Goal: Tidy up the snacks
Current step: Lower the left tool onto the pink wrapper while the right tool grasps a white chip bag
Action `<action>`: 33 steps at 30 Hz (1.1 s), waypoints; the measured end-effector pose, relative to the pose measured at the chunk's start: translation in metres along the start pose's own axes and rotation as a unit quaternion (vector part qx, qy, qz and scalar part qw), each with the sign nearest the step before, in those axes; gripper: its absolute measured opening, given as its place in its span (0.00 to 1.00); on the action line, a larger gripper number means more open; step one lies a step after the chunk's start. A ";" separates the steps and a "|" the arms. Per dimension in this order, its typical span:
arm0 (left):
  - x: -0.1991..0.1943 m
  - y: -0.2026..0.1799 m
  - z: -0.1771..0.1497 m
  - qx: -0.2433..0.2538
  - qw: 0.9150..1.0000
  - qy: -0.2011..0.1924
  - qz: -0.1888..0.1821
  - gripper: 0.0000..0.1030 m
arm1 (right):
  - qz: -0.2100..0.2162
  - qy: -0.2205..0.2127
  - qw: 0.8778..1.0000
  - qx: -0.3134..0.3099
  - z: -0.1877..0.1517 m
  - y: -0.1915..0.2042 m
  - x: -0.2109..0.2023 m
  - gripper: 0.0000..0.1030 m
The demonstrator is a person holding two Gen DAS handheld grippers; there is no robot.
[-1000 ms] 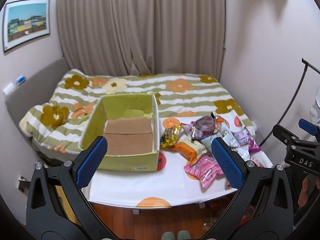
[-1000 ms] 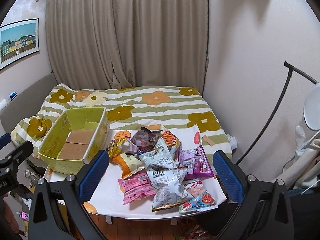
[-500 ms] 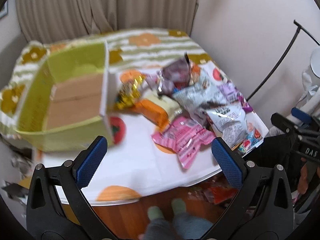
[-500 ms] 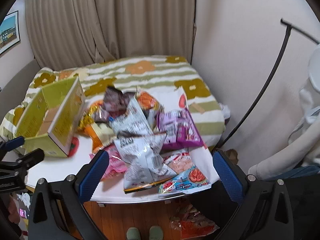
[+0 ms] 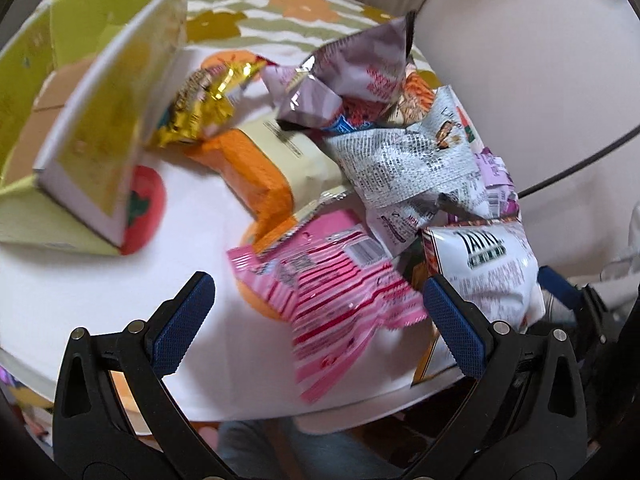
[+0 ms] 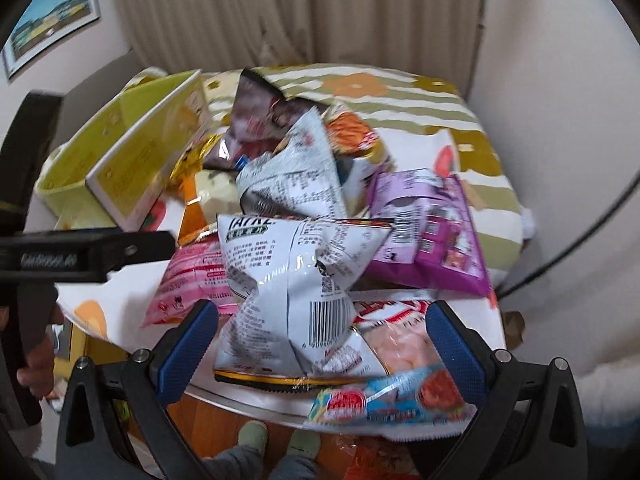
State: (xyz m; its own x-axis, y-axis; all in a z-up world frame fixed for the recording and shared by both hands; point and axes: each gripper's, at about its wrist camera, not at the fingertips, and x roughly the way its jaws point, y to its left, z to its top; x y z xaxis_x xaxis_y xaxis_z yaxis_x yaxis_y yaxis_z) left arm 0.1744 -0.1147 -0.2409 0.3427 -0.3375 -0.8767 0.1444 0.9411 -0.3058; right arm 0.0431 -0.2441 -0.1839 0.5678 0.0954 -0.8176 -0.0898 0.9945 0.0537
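Heaped on the right half of the white table: a loose pile of snacks, crinkled foil and plastic, overlapping and tilted every way. Nearest the left gripper, a pink striped bag lying flat, barcode up, partly over an orange-and-cream pack. Beside it a white bag with black lettering and a barcode, puffed and creased, resting on a red-and-white pack and a blue-edged packet that overhangs the table's front rim. Further back, a grey-printed bag, a dark maroon bag standing on edge, a gold foil packet touching the box wall, and a purple bag on the right side. Left of the pile, a green box, open-topped, brown cardboard at its bottom, just beside the orange pack. Both sets of jaws spread wide and holding nothing, the left pair straddling the pink bag, the right gripper straddling the white bag. Compared with half a second ago, both cameras much closer and lower over the table: snacks now filling each view, bed and curtain mostly pushed to the top edge, box cropped at the left. Pile itself unchanged in arrangement.
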 end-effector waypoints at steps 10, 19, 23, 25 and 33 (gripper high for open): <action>0.041 -0.014 0.007 -0.031 0.999 0.028 0.015 1.00 | 0.078 0.029 0.996 -0.044 0.008 -0.003 0.035 0.63; 0.067 -0.011 0.001 -0.074 0.995 0.051 0.040 1.00 | 0.106 0.026 0.993 -0.052 0.010 -0.009 0.040 0.57; 0.071 -0.005 -0.007 -0.095 0.993 0.057 0.048 1.00 | 0.110 0.027 0.992 -0.056 0.010 -0.008 0.041 0.57; 0.077 0.002 -0.008 -0.105 0.992 0.058 0.046 1.00 | 0.113 0.028 0.992 -0.057 0.010 -0.009 0.042 0.57; 0.101 0.015 -0.012 -0.096 0.993 0.058 0.024 0.91 | 0.111 0.031 0.991 -0.062 0.008 -0.008 0.043 0.57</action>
State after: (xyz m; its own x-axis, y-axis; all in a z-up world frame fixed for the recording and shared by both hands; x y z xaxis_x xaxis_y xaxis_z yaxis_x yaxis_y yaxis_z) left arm 0.1998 -0.1344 -0.3381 0.2336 -0.2972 -0.9258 -0.0534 0.9468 -0.3175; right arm 0.0741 -0.2473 -0.2148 0.4718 0.3040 -0.8277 -0.3092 0.9361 0.1676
